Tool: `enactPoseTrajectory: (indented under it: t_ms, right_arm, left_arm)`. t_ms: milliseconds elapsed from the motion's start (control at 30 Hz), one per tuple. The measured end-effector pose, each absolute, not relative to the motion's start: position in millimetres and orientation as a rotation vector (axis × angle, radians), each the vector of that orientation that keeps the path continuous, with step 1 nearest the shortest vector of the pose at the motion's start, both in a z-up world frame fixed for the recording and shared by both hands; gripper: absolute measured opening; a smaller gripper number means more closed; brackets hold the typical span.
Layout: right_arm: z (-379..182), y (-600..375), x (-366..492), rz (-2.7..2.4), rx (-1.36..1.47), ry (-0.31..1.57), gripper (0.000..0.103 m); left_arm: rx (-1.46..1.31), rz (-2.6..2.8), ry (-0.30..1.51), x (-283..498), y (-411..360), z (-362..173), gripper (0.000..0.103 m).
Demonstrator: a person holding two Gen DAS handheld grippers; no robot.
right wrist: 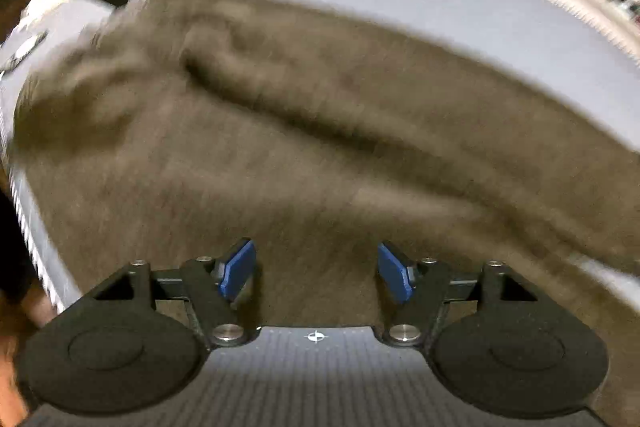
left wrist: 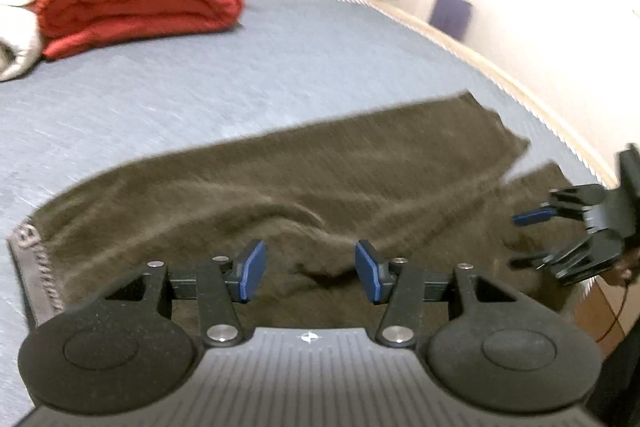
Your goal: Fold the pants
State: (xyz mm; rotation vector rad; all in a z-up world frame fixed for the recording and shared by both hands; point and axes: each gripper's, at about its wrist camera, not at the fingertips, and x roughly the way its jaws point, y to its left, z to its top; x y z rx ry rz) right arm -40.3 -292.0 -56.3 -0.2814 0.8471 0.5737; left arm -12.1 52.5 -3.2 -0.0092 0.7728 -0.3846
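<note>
— What carries everything here?
— A bed (left wrist: 280, 67) with a grey-blue cover and a pale corded edge.
— And lying on it?
— Brown pants (left wrist: 320, 179) spread flat across the near part, rumpled in the middle. Well apart, at the far end, a folded red blanket (left wrist: 136, 3) rests beside a cream blanket (left wrist: 16, 23), touching it.
</note>
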Motion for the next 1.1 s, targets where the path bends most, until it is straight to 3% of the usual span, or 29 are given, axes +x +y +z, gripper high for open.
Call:
enactPoseTrajectory:
  t_ms: [233,367,667,833,933,1000,1100]
  right_arm:
    - [55.3,-284.5,-36.5,0.382,0.041,0.439,0.07]
    - [92.3,-283.5,-39.9,0.254,0.257,0.321,0.072]
    - [55.4,-239.0,-4.8,0.292,0.106,0.567,0.074]
    - [34.4,-218.5,12.3,0.326,0.177,0.719,0.074]
    - [27.2,-211.0,17.8,0.328,0.17,0.737,0.074]
    - [22.3,-209.0,24.4,0.322,0.156,0.751,0.074]
    - [19.2,-213.9,33.2,0.321,0.17,0.769,0.074]
  left_arm:
    - [-0.136,-0.229,0.723,23.0,122.5,10.2,0.054]
    - [-0.183,-0.13,0.71,37.7,158.9,7.2,0.036]
    - [-0.176,0.013,0.771,79.5,193.1,-31.1,0.033]
    - [-0.168,0.097,0.741,105.3,196.3,-40.5,0.035]
    - [-0.196,0.118,0.74,121.7,202.7,-46.7,0.052]
    - [-0.171,0.127,0.766,134.0,205.1,-56.6,0.088]
    - [-0.076,0.12,0.78,145.0,206.3,-73.6,0.092]
